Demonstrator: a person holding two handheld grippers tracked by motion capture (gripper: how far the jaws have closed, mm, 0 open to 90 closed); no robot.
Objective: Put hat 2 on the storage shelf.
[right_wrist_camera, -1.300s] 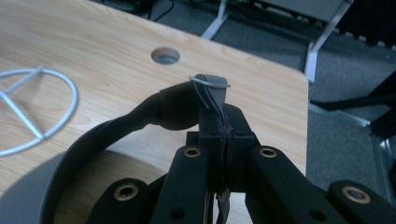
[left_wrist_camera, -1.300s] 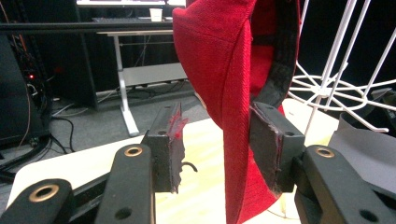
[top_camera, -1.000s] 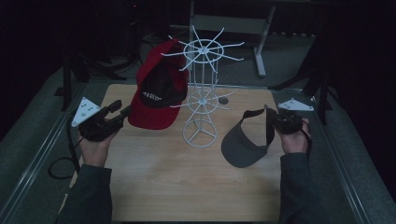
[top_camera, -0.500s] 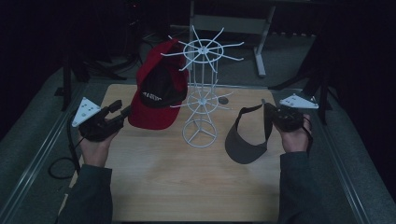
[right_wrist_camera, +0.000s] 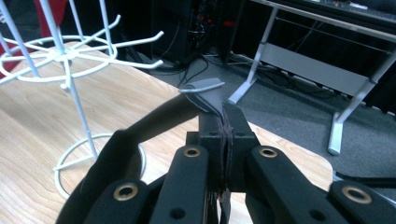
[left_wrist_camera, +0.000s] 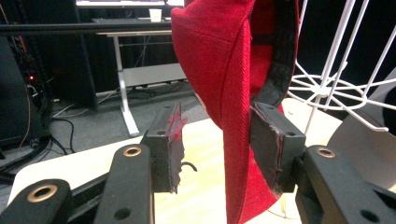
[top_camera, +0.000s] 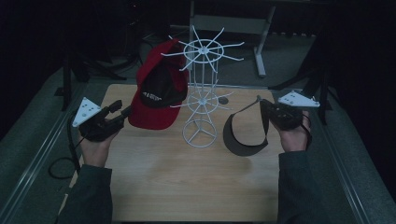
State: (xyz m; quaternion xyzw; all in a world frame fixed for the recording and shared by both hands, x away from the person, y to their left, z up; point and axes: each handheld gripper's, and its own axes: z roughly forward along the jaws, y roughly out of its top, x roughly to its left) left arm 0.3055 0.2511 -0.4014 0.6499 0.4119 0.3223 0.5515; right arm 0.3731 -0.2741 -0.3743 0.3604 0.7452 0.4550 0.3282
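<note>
Right of the white wire rack [top_camera: 201,100], above the surface | right gripper [top_camera: 275,112] jaws pinch dark visor [top_camera: 245,135] by its strap, brim hanging rack-ward | left gripper [top_camera: 114,114] jaws spread around red cap [top_camera: 156,95] brim, cap hung on rack.

High view overhead facing forward, gripper views close, low, all sharing the white wire rack [top_camera: 201,98]

Left tool [top_camera: 117,113] low at the left, jaws spread apart; right tool [top_camera: 266,109] raised at the right, jaws pinched tight together
</note>
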